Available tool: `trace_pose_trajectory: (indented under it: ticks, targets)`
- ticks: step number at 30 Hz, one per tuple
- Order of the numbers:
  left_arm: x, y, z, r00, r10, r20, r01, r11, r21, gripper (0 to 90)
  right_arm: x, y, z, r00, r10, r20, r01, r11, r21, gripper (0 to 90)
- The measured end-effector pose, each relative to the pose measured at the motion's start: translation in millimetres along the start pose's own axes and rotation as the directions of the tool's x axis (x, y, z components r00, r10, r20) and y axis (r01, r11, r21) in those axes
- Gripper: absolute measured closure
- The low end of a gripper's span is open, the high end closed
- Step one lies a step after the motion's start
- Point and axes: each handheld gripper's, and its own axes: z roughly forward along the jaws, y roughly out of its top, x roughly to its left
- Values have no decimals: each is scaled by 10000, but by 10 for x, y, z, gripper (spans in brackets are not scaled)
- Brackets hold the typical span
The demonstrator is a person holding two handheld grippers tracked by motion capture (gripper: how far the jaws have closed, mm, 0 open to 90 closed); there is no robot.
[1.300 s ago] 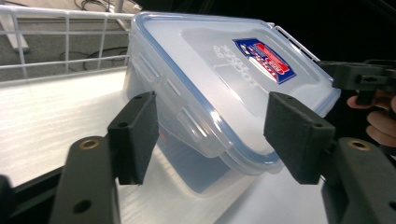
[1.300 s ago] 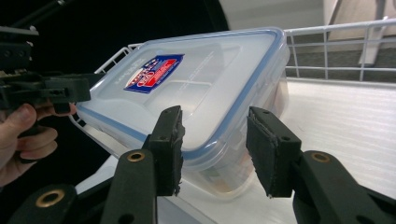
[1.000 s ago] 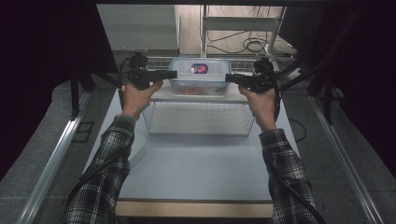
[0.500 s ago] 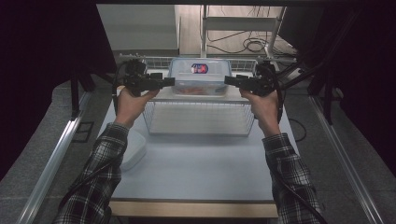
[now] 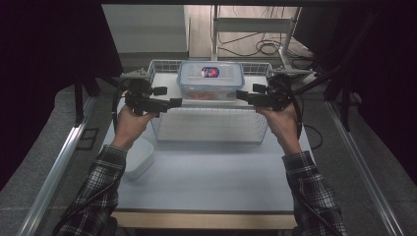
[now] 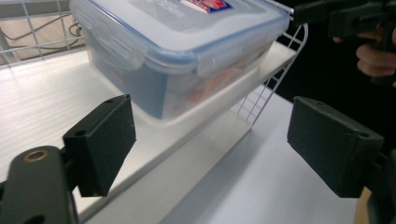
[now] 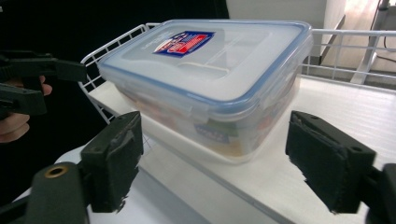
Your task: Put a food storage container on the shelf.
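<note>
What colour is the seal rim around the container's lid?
Blue, on the clear container lid; the right gripper view shows it best.

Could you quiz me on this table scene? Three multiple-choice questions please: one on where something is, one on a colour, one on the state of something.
1. Where does the clear plastic lidded food box stand?
A. on the top shelf of the white wire rack
B. on the floor
C. on the small white box

2. What colour is the seal around the food box's lid?
A. green
B. blue
C. yellow

3. How does the left gripper stand?
A. clamped on the lid
C. holding the wire rack
B. jaws open, nothing between the pads

Answers: 1 A, the high view shows it on the rack's upper white board. 2 B, both gripper views show a blue band under the lid's edge. 3 B, the left gripper view shows its black pads wide apart in front of the box; they have just been opening.
</note>
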Motion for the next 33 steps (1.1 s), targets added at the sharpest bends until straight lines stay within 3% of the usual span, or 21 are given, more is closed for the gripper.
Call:
trace_pose_trajectory:
  ticks: [7, 16, 22, 33]
  targets:
    - [-103, -162, -1, 9984, 504, -254, -496, 9983, 300, 56, 59, -147, -55, 9994, -337, -34, 337, 9994, -6, 117]
    - [-228, -442, -13, 9972, 657, -352, -642, 9970, 431, 31, 182, -345, -124, 9959, -853, -285, 857, 9962, 120, 74]
    - [-355, -598, -5, 9973, 733, 20, -733, 9960, 504, 18, 274, -489, -134, 9921, -1199, -358, 1211, 9921, 337, 62]
    - [-576, -833, 14, 9946, 1039, 13, -1038, 9924, 657, 7, 369, -782, -205, 9872, -1477, -598, 1500, 9880, 358, 51]
